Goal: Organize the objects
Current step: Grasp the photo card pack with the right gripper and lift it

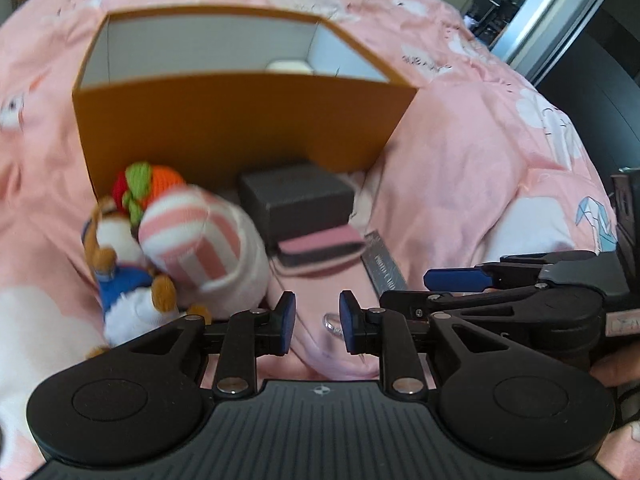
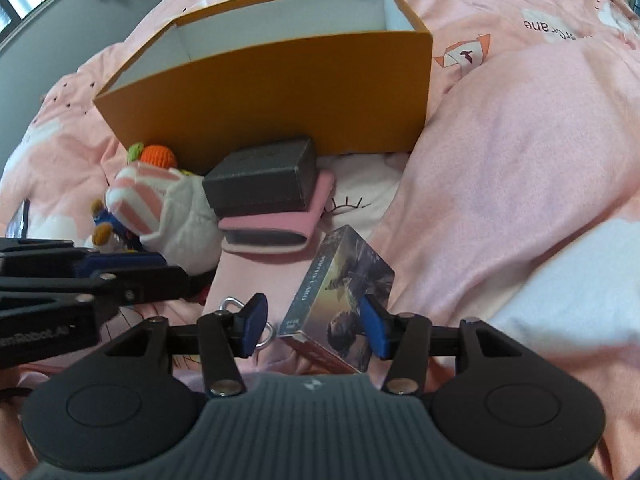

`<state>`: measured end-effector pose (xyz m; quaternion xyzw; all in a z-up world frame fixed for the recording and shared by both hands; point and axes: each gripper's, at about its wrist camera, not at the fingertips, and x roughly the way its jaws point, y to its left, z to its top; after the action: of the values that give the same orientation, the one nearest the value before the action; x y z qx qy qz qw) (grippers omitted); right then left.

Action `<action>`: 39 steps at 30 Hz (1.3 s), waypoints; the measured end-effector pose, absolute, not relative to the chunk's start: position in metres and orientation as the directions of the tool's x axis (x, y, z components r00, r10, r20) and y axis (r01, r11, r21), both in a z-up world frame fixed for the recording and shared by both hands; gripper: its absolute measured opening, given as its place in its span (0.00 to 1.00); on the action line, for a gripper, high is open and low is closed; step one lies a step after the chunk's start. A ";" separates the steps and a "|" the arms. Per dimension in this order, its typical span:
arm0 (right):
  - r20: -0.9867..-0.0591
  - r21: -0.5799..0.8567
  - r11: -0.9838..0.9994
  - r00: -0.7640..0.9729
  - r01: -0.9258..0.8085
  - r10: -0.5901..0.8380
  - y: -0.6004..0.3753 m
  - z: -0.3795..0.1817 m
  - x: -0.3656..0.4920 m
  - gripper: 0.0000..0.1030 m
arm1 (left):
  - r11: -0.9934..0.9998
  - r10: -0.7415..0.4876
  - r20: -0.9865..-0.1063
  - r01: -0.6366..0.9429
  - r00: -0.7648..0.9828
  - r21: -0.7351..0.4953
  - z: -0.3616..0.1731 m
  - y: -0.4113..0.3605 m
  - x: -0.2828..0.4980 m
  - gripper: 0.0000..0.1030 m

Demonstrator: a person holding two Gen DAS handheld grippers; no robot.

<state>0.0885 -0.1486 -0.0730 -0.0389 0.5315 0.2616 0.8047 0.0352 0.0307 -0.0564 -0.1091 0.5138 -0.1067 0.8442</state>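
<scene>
**Inspector:** Start nearest. State of the right gripper?

**Assistant:** Jaws spread wide around a printed card box, glossy cardboard, rectangular. The right pad looks to be at or on the box's right face; the left pad stands clear of it, so I judge it not yet clamped. The box lies tilted, long axis running away from the claw and leaning left, its near end between the jaws. A silver metal ring lies on the bedding just behind the left pad.

**Inspector:** The left gripper?

**Assistant:** Parted narrowly, holding nothing. It hangs over pink fabric, the same ring just beside its right pad. The right hand is plainly the nearer one to the card box.

**Inspector:** Further out?

**Assistant:** Ahead and left, a pile: a dark grey rigid box resting on a pink flat case; beside them a pink-and-white striped sock, soft knit; a plush toy in blue; an orange and green knitted piece.

**Inspector:** And the destination?

**Assistant:** In my judgement, the open orange cardboard box, white inside, straight ahead beyond the pile on the pink quilt. The card box must rise over its near wall.
</scene>
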 end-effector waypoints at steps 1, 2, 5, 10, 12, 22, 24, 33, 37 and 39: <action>-0.878 0.210 0.860 0.297 -0.465 0.375 -0.148 -0.073 0.089 0.52 | 0.951 -0.297 -0.846 0.061 0.442 -0.302 -0.059 0.032 0.036 0.25; -0.881 0.201 0.861 0.297 -0.466 0.367 -0.148 -0.075 0.090 0.52 | 0.949 -0.303 -0.848 0.060 0.435 -0.309 -0.061 0.033 0.037 0.26; -0.896 0.192 0.860 0.274 -0.473 0.350 -0.144 -0.084 0.092 0.52 | 0.950 -0.302 -0.849 0.064 0.434 -0.306 -0.063 0.033 0.037 0.26; -0.908 0.156 0.863 0.275 -0.480 0.317 -0.134 -0.097 0.101 0.60 | 0.959 -0.277 -0.849 0.083 0.450 -0.270 -0.061 0.028 0.034 0.26; -0.914 0.154 0.866 0.266 -0.475 0.308 -0.133 -0.102 0.106 0.64 | 0.962 -0.270 -0.852 0.084 0.449 -0.261 -0.062 0.028 0.035 0.26; -0.903 0.216 0.862 0.241 -0.459 0.355 -0.157 -0.092 0.112 0.40 | 0.964 -0.264 -0.822 0.154 0.504 -0.216 -0.045 0.021 0.032 0.26; -0.902 0.195 0.870 0.265 -0.453 0.340 -0.165 -0.085 0.111 0.32 | 0.963 -0.269 -0.812 0.138 0.518 -0.231 -0.040 0.026 0.034 0.26; -0.912 0.233 0.887 0.227 -0.398 0.342 -0.186 -0.091 0.134 0.25 | 0.952 -0.286 -0.793 0.067 0.538 -0.298 -0.031 0.038 0.061 0.34; -0.885 0.254 0.880 0.271 -0.401 0.379 -0.193 -0.075 0.134 0.24 | 0.945 -0.295 -0.793 0.042 0.533 -0.324 -0.027 0.048 0.076 0.47; -0.864 0.260 0.879 0.311 -0.399 0.396 -0.193 -0.066 0.136 0.24 | 0.940 -0.296 -0.799 0.011 0.524 -0.341 -0.028 0.052 0.087 0.50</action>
<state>0.1359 -0.1927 -0.0657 -0.0012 0.5332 0.2456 0.8096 0.0874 0.0519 -0.0283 -0.1486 0.4798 -0.0892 0.8601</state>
